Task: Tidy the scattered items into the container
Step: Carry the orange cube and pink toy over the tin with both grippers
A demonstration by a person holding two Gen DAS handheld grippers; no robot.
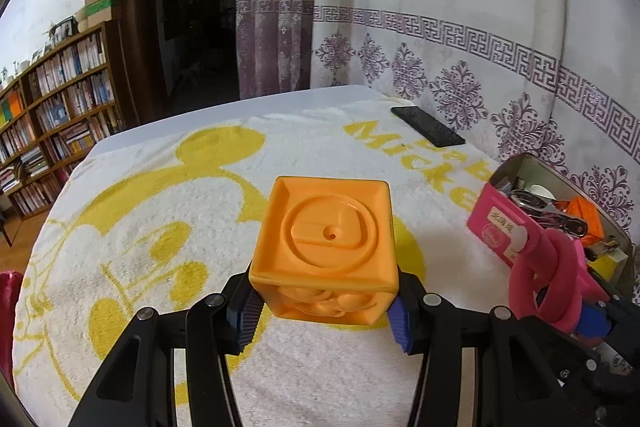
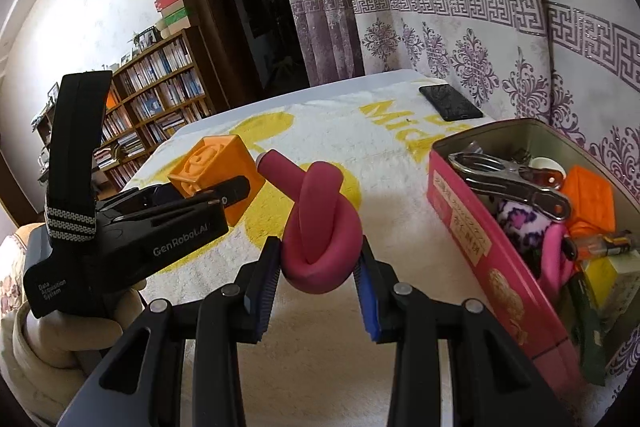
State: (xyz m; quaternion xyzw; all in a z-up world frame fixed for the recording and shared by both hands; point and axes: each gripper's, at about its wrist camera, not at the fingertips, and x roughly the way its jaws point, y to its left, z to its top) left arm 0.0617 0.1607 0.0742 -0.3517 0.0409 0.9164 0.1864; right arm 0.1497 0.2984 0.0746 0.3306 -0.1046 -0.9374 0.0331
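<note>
My left gripper [image 1: 320, 319] is shut on an orange toy cube [image 1: 326, 247] and holds it just above the white and yellow towel [image 1: 160, 211]. The cube also shows in the right wrist view [image 2: 216, 169]. My right gripper [image 2: 316, 287] is shut on a knotted pink foam tube [image 2: 316, 227], also seen in the left wrist view [image 1: 548, 279]. The pink tin container [image 2: 476, 239] stands at the right and holds several items: a metal clip [image 2: 516, 179], an orange piece, a lighter. It shows in the left wrist view [image 1: 500, 227] too.
A black phone [image 1: 428, 126] lies on the towel at the far right, near the patterned curtain [image 1: 480, 47]. A bookshelf [image 1: 52, 115] and a dark doorway stand beyond the table's far left. The left gripper body [image 2: 120, 227] is to the left in the right wrist view.
</note>
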